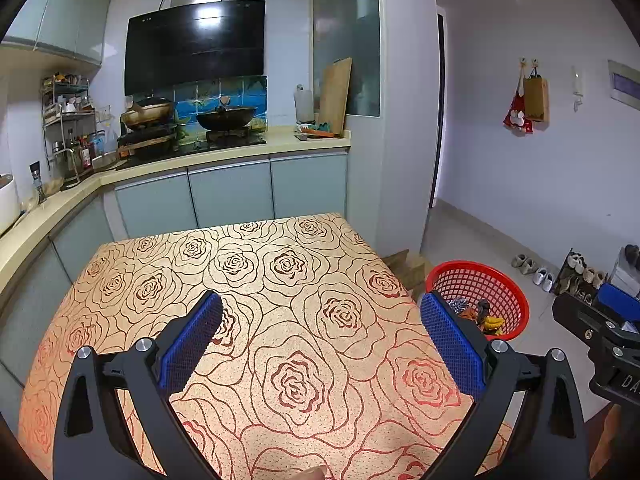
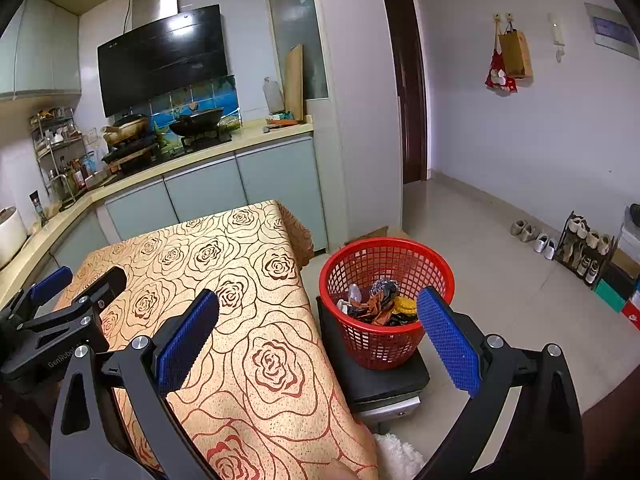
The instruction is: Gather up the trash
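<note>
A red mesh basket (image 2: pixel 384 280) stands on a dark stool (image 2: pixel 384 380) right of the table and holds several pieces of trash (image 2: pixel 380 304). It also shows in the left wrist view (image 1: pixel 480 280). My left gripper (image 1: pixel 320 340) is open and empty above the table with the rose-patterned cloth (image 1: pixel 280 280). My right gripper (image 2: pixel 318 336) is open and empty above the table's right edge, near the basket. The right gripper shows at the right edge of the left wrist view (image 1: pixel 608 320), and the left gripper shows at the left in the right wrist view (image 2: pixel 60 304).
The tablecloth (image 2: pixel 240 280) bears nothing in view. Kitchen counter with stove and woks (image 1: pixel 224 120) lies behind. Shoe rack and shoes (image 2: pixel 580 248) stand by the right wall. A white fluffy thing (image 2: pixel 400 456) lies on the floor by the stool.
</note>
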Demonstrator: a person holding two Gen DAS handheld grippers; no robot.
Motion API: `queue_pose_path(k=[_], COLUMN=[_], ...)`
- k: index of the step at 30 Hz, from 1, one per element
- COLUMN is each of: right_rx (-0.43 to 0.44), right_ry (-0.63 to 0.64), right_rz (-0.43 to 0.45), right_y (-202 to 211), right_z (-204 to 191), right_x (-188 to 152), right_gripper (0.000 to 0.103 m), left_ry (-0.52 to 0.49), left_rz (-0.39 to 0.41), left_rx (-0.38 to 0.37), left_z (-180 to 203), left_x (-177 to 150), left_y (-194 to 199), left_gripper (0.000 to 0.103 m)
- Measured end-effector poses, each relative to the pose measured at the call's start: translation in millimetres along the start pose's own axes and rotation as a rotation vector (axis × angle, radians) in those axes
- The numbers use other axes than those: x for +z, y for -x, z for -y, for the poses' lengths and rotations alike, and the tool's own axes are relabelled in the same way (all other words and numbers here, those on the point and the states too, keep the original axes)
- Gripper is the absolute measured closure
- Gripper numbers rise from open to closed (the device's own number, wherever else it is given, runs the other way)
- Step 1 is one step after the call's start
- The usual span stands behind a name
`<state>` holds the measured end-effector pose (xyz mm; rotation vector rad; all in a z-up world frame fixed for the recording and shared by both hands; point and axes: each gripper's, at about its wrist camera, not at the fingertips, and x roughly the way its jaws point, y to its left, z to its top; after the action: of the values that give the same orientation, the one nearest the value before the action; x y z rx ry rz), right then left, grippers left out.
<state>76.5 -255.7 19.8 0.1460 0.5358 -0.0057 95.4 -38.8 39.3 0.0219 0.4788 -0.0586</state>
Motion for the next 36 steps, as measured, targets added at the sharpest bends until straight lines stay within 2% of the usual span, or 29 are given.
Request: queue_pose_path(k=[36], right_rx=[-0.046], right_ry=[0.009], right_rz=[-0.013], right_y=[-24.5], right_z=[5.6], right_x=[-0.1], right_gripper=[0.007], left_ry=[0.004], left_rz=[-0.030], left_rx=[0.018], left_z=[-5.8], left_x=[-2.7], left_y=[-23.3], left_gripper=[0.007])
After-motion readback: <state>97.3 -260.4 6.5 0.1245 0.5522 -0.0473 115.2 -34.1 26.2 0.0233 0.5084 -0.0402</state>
